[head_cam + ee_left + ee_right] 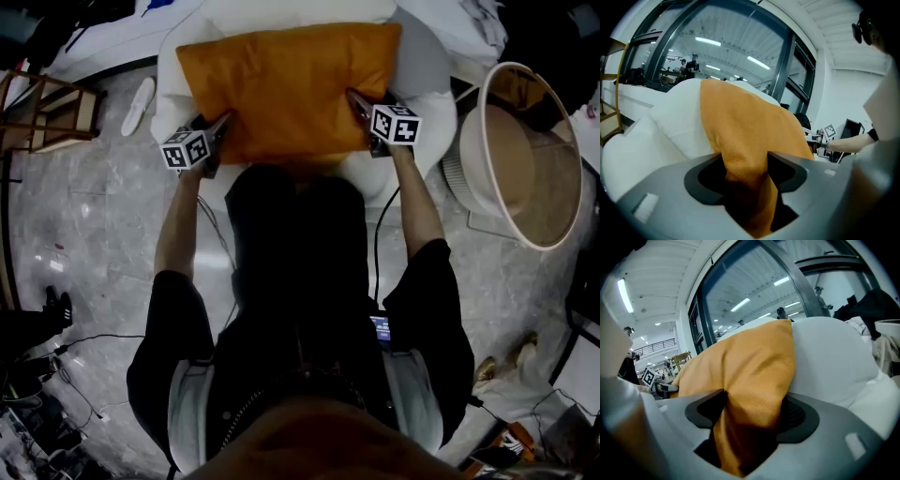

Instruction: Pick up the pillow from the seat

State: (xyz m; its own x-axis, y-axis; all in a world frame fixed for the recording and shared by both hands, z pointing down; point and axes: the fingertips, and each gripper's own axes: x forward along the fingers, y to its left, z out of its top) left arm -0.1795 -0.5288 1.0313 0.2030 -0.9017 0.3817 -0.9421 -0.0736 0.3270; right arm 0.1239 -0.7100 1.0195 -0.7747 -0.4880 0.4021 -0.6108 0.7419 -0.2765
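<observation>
An orange pillow (291,89) lies on the white armchair seat (427,66) in front of me. My left gripper (223,122) is at the pillow's near left corner and my right gripper (356,98) at its near right edge. In the left gripper view, orange fabric (745,126) is bunched between the two dark pads of the left gripper (746,171), with the white chair (661,122) behind. In the right gripper view, the pillow's corner (750,366) is pinched the same way in the right gripper (752,416). Both grippers are shut on the pillow.
A round white-rimmed side table (525,159) stands right of the chair. A wooden frame (56,108) and a white slipper (141,103) sit to the left. Cables (84,342) and dark shoes (56,305) lie on the marble floor.
</observation>
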